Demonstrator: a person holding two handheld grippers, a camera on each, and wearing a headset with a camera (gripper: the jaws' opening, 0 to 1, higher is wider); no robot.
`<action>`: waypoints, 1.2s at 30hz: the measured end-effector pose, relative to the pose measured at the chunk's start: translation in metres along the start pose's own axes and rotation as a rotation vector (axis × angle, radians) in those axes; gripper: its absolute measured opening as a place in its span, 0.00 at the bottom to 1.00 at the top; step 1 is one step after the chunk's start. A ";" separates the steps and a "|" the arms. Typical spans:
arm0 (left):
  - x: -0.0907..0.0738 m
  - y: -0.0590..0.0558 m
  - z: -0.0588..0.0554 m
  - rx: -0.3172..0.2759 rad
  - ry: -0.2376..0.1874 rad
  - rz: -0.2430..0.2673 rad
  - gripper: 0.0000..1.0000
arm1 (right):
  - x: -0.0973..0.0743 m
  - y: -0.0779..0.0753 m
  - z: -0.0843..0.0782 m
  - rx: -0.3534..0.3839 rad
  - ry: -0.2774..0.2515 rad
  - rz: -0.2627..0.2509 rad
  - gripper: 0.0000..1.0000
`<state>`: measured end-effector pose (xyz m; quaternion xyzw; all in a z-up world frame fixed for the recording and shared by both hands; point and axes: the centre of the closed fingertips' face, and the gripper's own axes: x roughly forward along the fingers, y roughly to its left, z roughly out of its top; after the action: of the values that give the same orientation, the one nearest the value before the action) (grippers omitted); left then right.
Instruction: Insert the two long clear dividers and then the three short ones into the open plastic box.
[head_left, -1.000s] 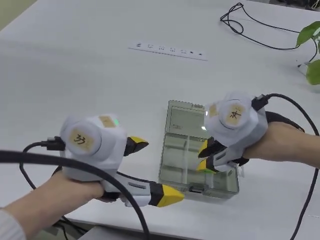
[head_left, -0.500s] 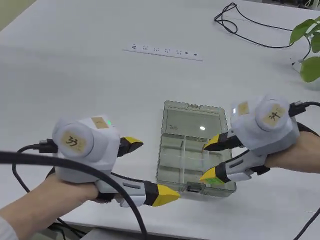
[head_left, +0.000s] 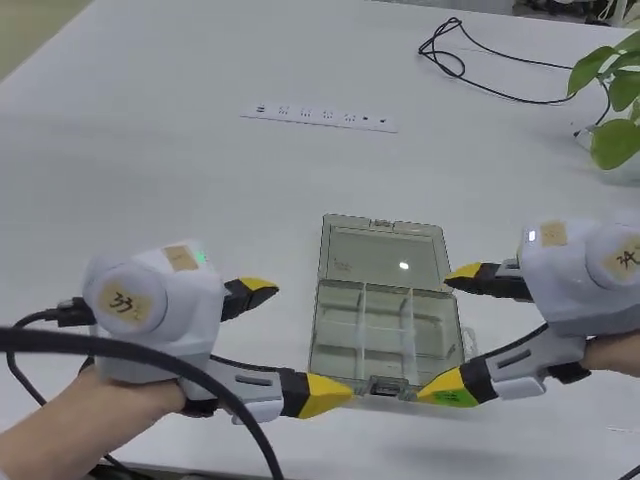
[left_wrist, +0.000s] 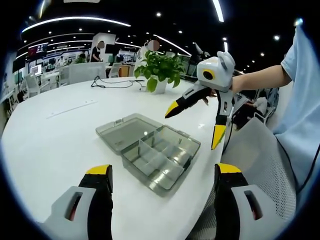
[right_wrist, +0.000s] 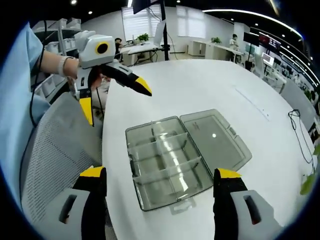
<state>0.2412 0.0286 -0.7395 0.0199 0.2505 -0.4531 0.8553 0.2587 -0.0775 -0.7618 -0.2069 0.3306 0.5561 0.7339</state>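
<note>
— Status of the plastic box (head_left: 385, 325)?
— Open on the table (head_left: 200, 180), near its front edge. Dividers (right_wrist: 167, 161) appear seated, forming compartments; exact count unclear.
— Grippers?
— Left gripper (head_left: 298, 340) and right gripper (head_left: 448, 333) flank it, jaws spread, empty. Task judged essentially complete.

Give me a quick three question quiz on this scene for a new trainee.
1. True or false: the left gripper and the right gripper both stand open, holding nothing.
2. The box's lid is: A) shut; B) laid open flat on the table; C) held in a gripper.
3. Fill in: clear ____ already split the box into compartments.
Key: 1 true; 2 B; 3 dividers.
</note>
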 end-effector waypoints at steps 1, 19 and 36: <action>0.000 0.000 0.001 0.000 -0.003 0.000 0.85 | -0.002 -0.001 -0.001 0.008 -0.008 -0.008 0.91; -0.001 0.004 -0.001 0.010 0.013 0.030 0.92 | -0.052 -0.027 -0.058 0.085 0.023 -0.118 1.00; -0.004 0.000 -0.002 -0.005 0.011 0.051 0.90 | -0.089 -0.037 -0.134 0.003 0.229 -0.116 0.94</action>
<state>0.2387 0.0325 -0.7390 0.0266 0.2559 -0.4304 0.8652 0.2455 -0.2387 -0.7939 -0.2869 0.4005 0.4851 0.7225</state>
